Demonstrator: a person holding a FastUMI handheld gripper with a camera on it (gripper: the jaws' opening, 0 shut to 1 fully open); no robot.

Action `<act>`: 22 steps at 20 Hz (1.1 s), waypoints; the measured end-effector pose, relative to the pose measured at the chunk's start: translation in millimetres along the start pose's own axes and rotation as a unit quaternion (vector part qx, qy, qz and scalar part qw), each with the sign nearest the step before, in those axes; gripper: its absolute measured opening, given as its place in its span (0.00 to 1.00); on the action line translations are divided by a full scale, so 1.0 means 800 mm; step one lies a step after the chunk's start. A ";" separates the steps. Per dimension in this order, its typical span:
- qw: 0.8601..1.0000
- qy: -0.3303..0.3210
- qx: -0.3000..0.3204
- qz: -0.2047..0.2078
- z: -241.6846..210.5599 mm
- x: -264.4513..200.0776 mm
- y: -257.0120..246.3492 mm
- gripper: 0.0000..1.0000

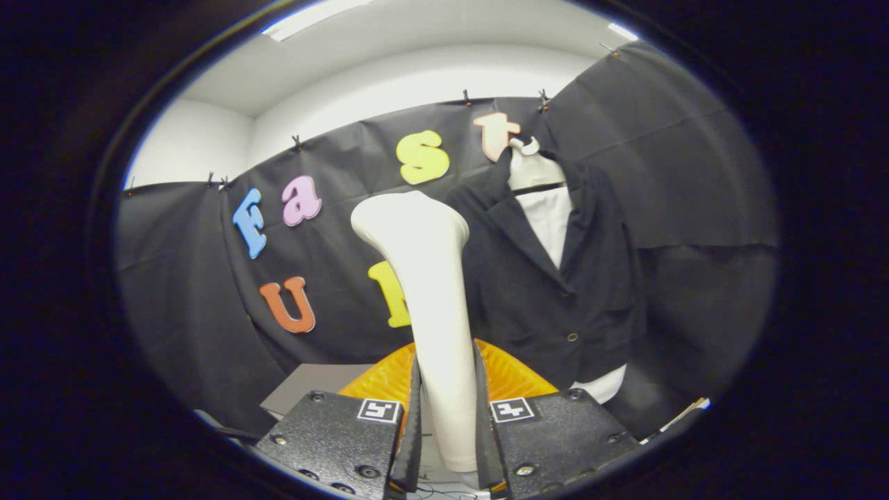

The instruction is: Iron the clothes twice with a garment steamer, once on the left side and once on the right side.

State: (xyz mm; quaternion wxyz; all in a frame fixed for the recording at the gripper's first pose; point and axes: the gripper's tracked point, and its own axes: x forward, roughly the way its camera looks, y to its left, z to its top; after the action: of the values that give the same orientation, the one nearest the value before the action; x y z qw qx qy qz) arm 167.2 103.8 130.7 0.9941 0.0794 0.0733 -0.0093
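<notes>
Tongs (448, 423) pinching white steamer (430, 292), dark jacket (549, 278) beyond, black cloth wall (194, 312) under white ceiling (389, 62).

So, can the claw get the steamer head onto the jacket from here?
Probably yes. The claw is shut on the steamer, whose head stands just left of the jacket with nothing between them.

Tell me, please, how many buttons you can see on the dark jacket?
2 buttons on the dark jacket: one where the lapels meet, one below it. The steamer, held between the gripper fingers, may hide more.
</notes>
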 end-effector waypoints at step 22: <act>0.987 -0.159 -0.034 -0.008 0.180 0.197 -0.119 0.34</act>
State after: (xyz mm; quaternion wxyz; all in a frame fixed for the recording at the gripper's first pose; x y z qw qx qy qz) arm 340.7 -14.5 233.0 0.9951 0.0422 -0.0845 -0.0274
